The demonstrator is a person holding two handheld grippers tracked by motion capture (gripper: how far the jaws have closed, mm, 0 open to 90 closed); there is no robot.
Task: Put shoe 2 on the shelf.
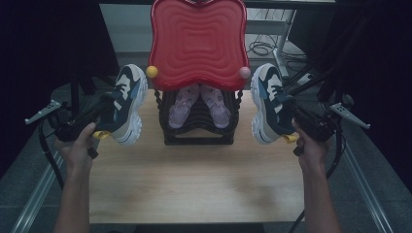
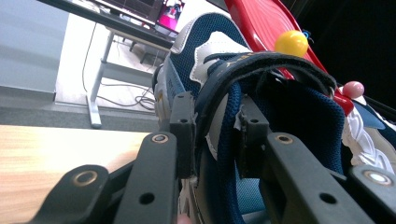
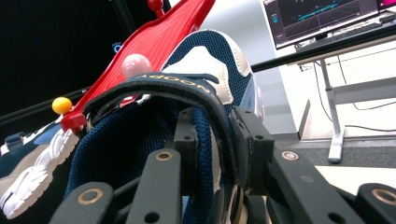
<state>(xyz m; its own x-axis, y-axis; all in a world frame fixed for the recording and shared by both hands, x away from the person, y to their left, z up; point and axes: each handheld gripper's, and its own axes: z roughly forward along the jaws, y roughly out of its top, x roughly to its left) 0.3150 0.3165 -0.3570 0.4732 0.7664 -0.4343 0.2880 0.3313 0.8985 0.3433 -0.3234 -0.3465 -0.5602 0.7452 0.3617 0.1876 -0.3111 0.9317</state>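
Two navy, white and beige sneakers hang in the air on either side of a black shoe rack (image 1: 198, 135). My left gripper (image 1: 104, 106) is shut on the left sneaker (image 1: 127, 104). In the left gripper view the left gripper (image 2: 215, 126) pinches the padded collar of that sneaker (image 2: 205, 42), one jaw inside and one outside. My right gripper (image 1: 290, 110) is shut on the right sneaker (image 1: 268, 104). The right gripper (image 3: 217, 140) clamps the collar of that sneaker (image 3: 210, 51) the same way. Both toes point away from me.
A red wavy panel (image 1: 198, 39) tops the rack, with a yellow ball (image 1: 152, 72) and a pink ball (image 1: 244, 73) at its front corners. A pair of pink shoes (image 1: 199, 104) sits on a rack shelf. The wooden table (image 1: 194, 179) stretches in front. A desk with a monitor (image 3: 322, 18) stands behind.
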